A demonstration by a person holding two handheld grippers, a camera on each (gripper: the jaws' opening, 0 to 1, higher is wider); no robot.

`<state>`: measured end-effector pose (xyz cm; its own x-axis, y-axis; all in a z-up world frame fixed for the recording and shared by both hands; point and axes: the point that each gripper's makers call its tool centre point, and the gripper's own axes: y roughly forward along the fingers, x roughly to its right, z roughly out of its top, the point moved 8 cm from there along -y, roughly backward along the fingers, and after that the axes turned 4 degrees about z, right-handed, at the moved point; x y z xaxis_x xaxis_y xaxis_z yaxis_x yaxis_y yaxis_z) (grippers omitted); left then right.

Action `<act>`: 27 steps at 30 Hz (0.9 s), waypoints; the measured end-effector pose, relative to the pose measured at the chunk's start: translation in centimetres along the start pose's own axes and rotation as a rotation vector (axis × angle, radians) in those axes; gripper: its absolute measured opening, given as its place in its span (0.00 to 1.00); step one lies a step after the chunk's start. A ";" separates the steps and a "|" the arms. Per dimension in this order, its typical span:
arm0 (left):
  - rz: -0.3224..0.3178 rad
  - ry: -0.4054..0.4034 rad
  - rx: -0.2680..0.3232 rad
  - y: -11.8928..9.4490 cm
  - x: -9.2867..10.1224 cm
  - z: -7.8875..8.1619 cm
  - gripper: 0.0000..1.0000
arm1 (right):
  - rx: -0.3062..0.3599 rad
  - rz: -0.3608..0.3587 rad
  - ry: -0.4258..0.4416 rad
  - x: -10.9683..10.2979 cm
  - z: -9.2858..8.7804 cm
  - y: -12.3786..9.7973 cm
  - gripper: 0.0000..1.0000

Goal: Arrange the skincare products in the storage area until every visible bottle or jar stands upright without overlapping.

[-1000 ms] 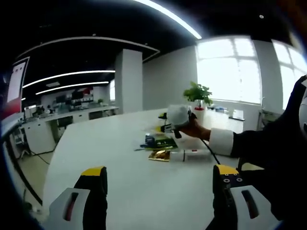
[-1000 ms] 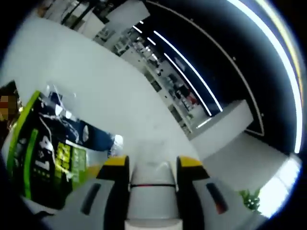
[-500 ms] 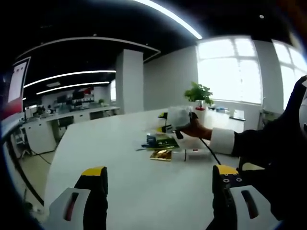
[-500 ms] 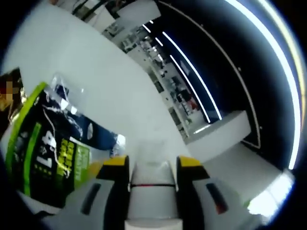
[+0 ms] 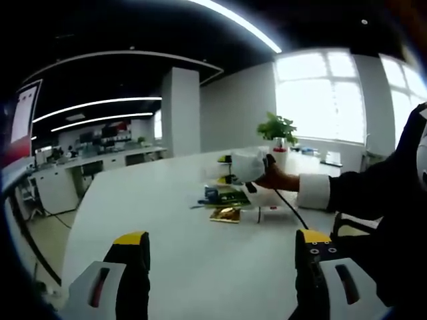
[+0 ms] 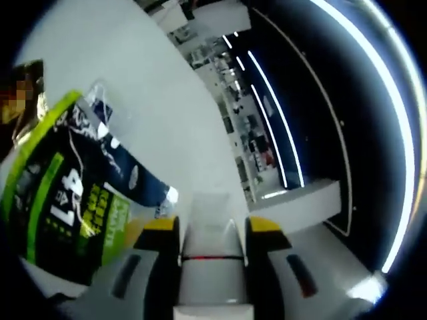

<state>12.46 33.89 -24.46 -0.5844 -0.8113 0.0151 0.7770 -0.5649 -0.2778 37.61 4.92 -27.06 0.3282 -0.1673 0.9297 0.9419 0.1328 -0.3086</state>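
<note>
right tongs (image 6: 212, 241) pinch a white tube (image 6: 208, 223) beside a green sachet (image 6: 67, 200); left tongs (image 5: 220, 247) spread above the white table (image 5: 167, 260).

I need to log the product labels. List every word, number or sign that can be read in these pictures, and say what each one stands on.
No text reads with certainty.
Green and dark packet, right gripper view: large white characters, perhaps digits, and smaller yellow-green lettering, too tilted and blurred to quote.
Flat packets on the white table, left gripper view: printing too small to read.
White container between the right gripper's jaws: no lettering visible.
</note>
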 end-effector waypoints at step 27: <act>-0.034 -0.023 0.021 0.4 0.4 -0.1 0.92 | 0.055 -0.065 -0.282 1.5 1.5 -3.3 0.37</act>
<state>12.54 33.33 -24.66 -0.6050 -0.7949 0.0466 0.7618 -0.5949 -0.2566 34.90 5.72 -24.38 0.2272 0.0998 0.9687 0.9524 0.1851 -0.2424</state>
